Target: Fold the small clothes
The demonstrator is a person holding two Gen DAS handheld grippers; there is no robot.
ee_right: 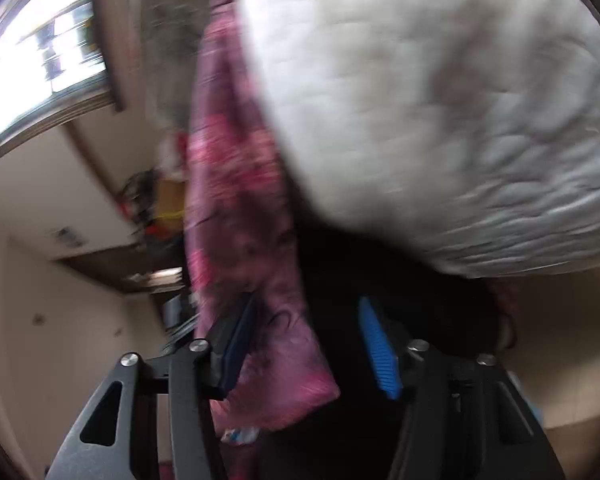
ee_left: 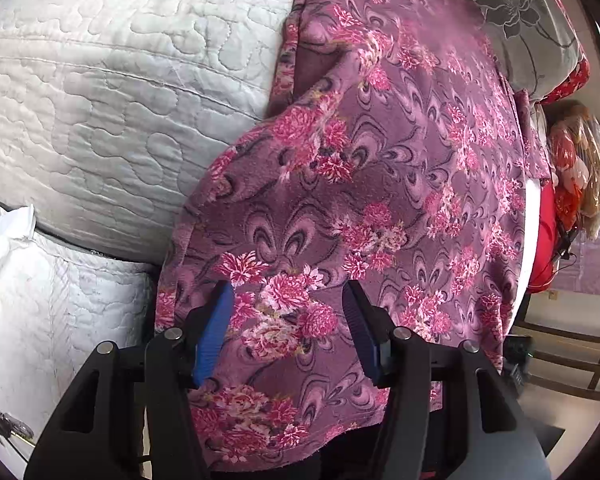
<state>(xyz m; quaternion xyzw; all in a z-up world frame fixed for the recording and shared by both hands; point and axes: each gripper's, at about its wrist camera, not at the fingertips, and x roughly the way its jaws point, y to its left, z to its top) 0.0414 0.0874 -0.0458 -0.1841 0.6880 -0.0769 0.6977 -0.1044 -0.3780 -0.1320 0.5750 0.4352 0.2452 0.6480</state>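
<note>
Floral garment (ee_left: 380,168) spread over quilted bed (ee_left: 100,100), hem hanging off bed's near edge. Our left gripper (ee_left: 288,332) agape above cloth, pinching nothing. Right gripper (ee_right: 306,344) agape, hanging hem against one pad only. Risk: our right closes off-centre, fleece slides floorward.

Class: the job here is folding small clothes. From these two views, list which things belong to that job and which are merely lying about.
Belong to the job:
- purple floral garment
- left claw, open over the garment
- right claw, open, the garment's edge hanging between its jaws

Just lying about:
- white quilted bedding
- grey flower-print pillow
- keys
</note>
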